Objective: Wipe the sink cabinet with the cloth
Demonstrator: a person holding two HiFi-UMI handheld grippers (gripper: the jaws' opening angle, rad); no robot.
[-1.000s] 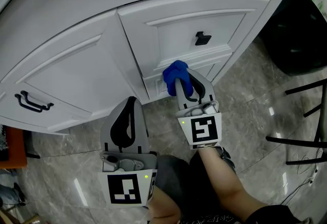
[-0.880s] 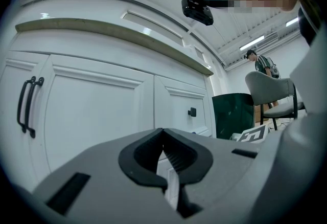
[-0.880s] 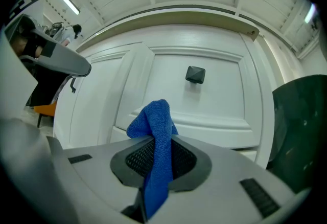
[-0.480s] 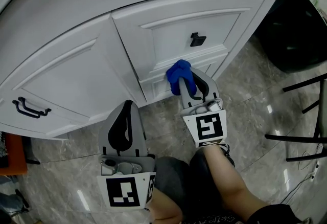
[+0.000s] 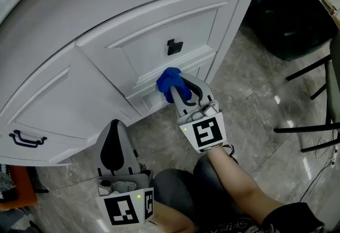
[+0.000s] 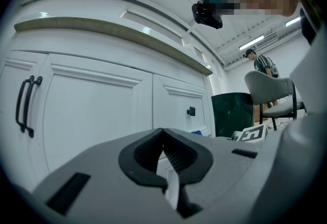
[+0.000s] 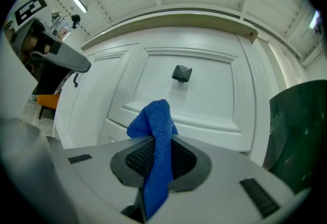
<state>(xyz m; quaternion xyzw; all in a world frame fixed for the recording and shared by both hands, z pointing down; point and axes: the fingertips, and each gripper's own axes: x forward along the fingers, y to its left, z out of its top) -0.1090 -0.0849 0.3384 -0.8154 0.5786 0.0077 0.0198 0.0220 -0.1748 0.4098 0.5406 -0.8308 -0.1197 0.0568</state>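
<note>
Two grippers faced the white sink cabinet [image 5: 79, 24]. By the drawer [image 5: 159, 40], the right gripper [image 5: 181, 92] clenched a blue cloth [image 5: 170, 82]; jaws of the left gripper [image 5: 113, 130] met, empty.

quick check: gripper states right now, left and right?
Left gripper: closed, empty.
Right gripper: closed on the blue cloth.

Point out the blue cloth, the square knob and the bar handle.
blue cloth [image 7: 156, 120], right gripper view, bunched top
square knob [image 5: 174, 46], head view, front face
bar handle [image 6: 31, 81], left gripper view, upper end
</note>
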